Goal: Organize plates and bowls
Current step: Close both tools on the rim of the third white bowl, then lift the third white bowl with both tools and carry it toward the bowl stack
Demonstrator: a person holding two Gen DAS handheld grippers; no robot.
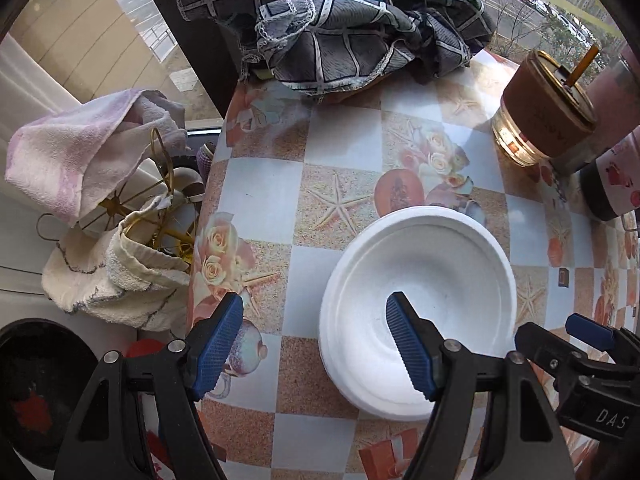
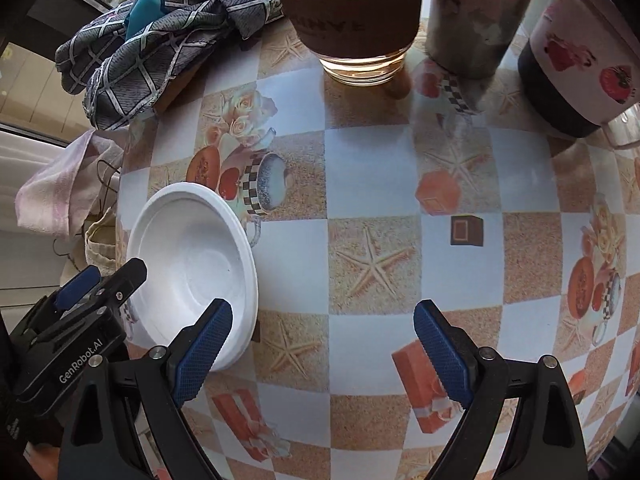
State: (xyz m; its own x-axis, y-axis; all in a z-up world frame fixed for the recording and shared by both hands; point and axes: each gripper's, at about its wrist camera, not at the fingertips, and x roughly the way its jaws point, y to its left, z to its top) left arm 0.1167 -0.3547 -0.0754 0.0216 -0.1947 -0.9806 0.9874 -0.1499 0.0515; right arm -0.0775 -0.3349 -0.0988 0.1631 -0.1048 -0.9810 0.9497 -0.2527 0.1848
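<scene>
Both grippers are hanging over the patterned table (image 2: 372, 168), pointing almost straight down, and neither is holding anything. The left gripper (image 1: 316, 344) is standing with its jaws apart, one blue pad over the bare cloth and the other over the hollow of the white bowl (image 1: 420, 304), so the bowl's near-left rim is lying right between the two fingers. The right gripper (image 2: 324, 352) is also spread wide (wider than the left, I'd say) and has only tablecloth under it; the bowl is sitting just off to its left side, its rim close to the left pad but outside the jaws.

So the left hand is the nearer one, already straddling the rim. The bowl is round, so it has no long axis to speak of; it is sitting upright, mouth up, flat on the table near the left edge, and well apart from the brown-sleeved glass cup (image 1: 548, 108) and the crumpled grey checked cloth (image 1: 340, 32) at the far side. I'd judge a rim pinch by the left hand is what this is leading to.
</scene>
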